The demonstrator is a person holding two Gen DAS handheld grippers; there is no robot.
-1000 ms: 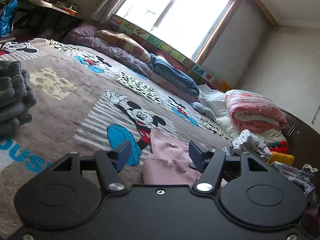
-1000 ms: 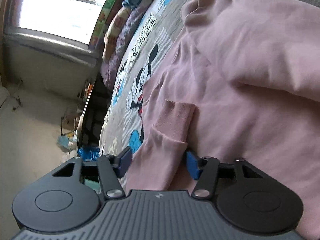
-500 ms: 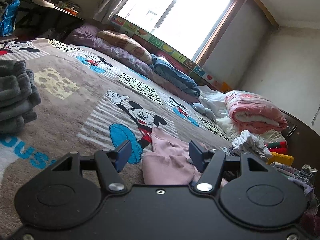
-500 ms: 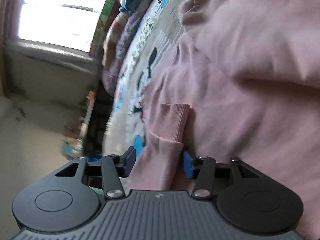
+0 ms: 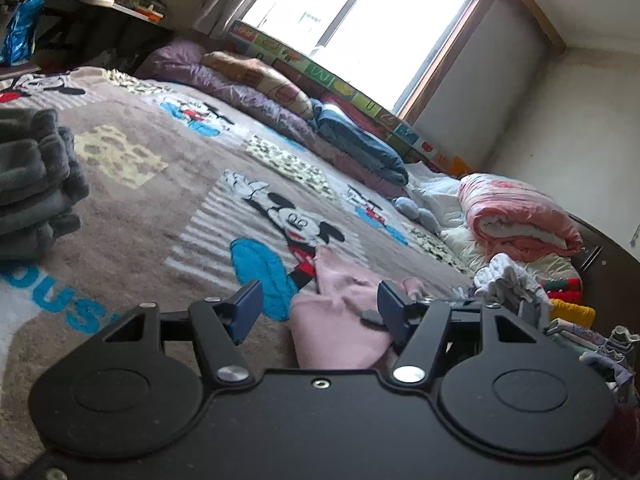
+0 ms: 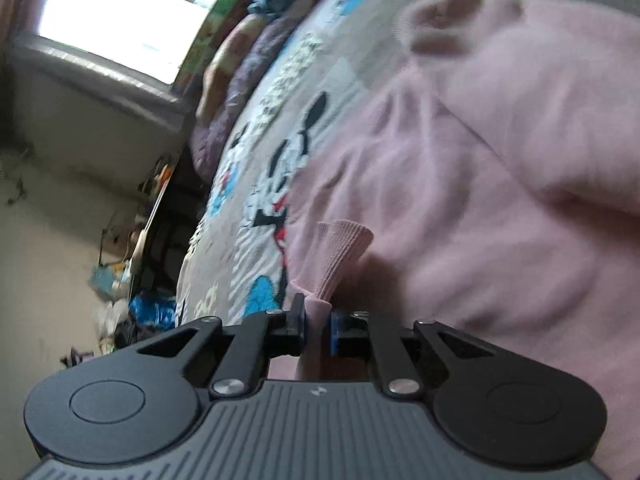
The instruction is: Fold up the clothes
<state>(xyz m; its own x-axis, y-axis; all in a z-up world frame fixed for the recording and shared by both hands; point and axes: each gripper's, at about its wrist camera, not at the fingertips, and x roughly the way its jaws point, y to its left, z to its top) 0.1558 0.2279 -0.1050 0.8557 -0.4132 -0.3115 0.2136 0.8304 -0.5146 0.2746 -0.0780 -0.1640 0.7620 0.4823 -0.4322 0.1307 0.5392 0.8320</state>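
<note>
Right hand-held gripper (image 6: 319, 326) is pinched tight on the ribbed cuff (image 6: 344, 254) of a pink sweater (image 6: 480, 200), sleeve end squished between the two pads, with the cuff fanning out just past them. That view is pretty blurry, but you can see the rest of the sweater spread out over the bed right behind the cuff, filling most of the right side.

Left hand-held gripper (image 5: 320, 312) is spread wide, nothing between its blue pads, sitting low over the bed. A bunched bit of the same pink sweater (image 5: 340, 320) lies just ahead of it, closer to the right-side pad, can't tell if it's actually touching.

Everything's sitting on a grey-brown Mickey Mouse blanket (image 5: 168, 208) covering the bed. Off to the left there's a stack of folded grey clothes (image 5: 36, 184) on the blanket, well apart from the sweater. On the far right side is a messy pile of unfolded laundry (image 5: 516, 284), and a rolled pink-and-white quilt (image 5: 516, 216) behind it. Farther back along the bed's edge are a blue folded blanket (image 5: 356, 144) and purple bedding (image 5: 240, 92), then a window (image 5: 360, 24) with bright light coming in. Way back left there's a dark desk (image 5: 100, 12) cluttered with stuff.
</note>
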